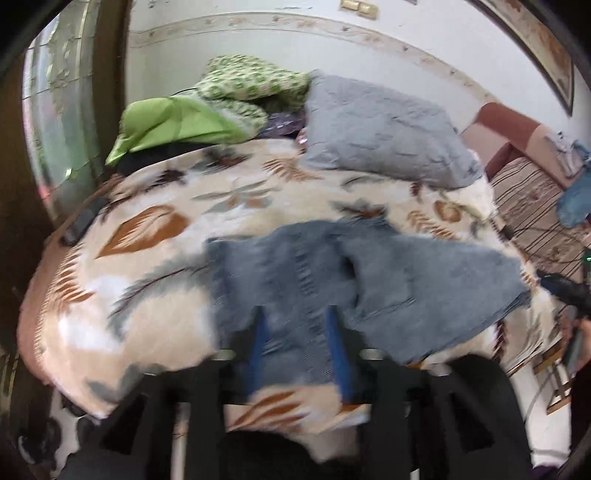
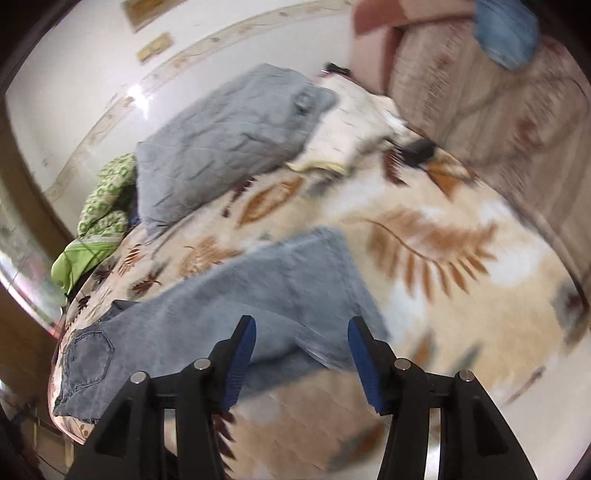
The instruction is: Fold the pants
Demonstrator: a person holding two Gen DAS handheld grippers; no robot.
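Grey-blue jeans (image 1: 369, 269) lie folded over on a leaf-patterned blanket (image 1: 155, 295) that covers a bed. In the left wrist view my left gripper (image 1: 297, 332) stands open at their near edge. Denim shows between its blue pads (image 1: 258, 343), and the pads do not press on it. In the right wrist view the jeans (image 2: 258, 295) stretch from a back pocket at the lower left to a folded leg in the middle. My right gripper (image 2: 301, 325) hangs open just above the leg's near edge, and its pads (image 2: 356, 332) stand wide apart.
A grey pillow (image 1: 384, 129) (image 2: 229, 147) and a pile of green cloth (image 1: 173, 122) lie at the head of the bed by the wall. A striped sofa (image 2: 480, 92) with a blue garment (image 2: 506, 29) stands to the right. A dark flat object (image 1: 83, 221) rests on the blanket's left edge.
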